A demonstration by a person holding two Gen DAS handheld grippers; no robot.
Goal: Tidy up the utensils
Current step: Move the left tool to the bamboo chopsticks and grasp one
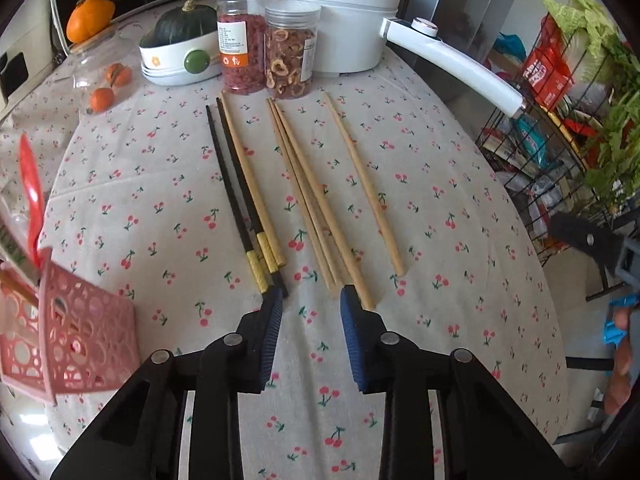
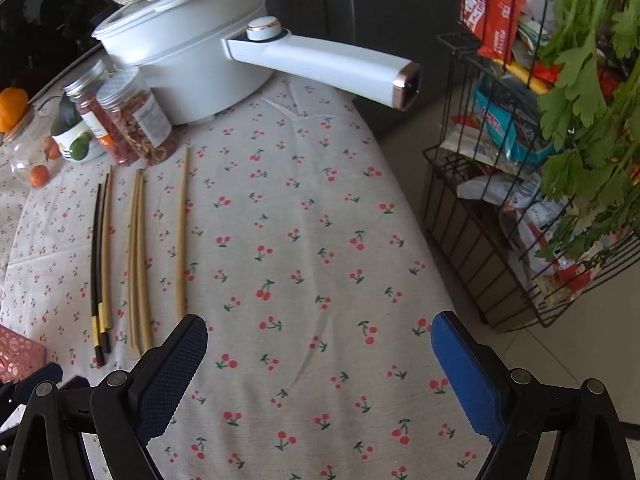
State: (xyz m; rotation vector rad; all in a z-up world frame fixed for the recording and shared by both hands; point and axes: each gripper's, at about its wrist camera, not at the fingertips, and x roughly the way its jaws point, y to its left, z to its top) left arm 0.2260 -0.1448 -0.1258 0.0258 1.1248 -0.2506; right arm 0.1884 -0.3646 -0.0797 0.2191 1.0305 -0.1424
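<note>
The left claw is a little open with nothing in it. The right claw is wide open and empty. Both hang over a soft cloth with red cherries. The chopsticks lie flat just past the left claw. Farther back stand two clear jars of dried fruit and a smooth white pot.

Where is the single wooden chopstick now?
In the left wrist view the single wooden chopstick lies alone on the tablecloth, right of the wooden bundle.

white pot, two jars, green squash
</note>
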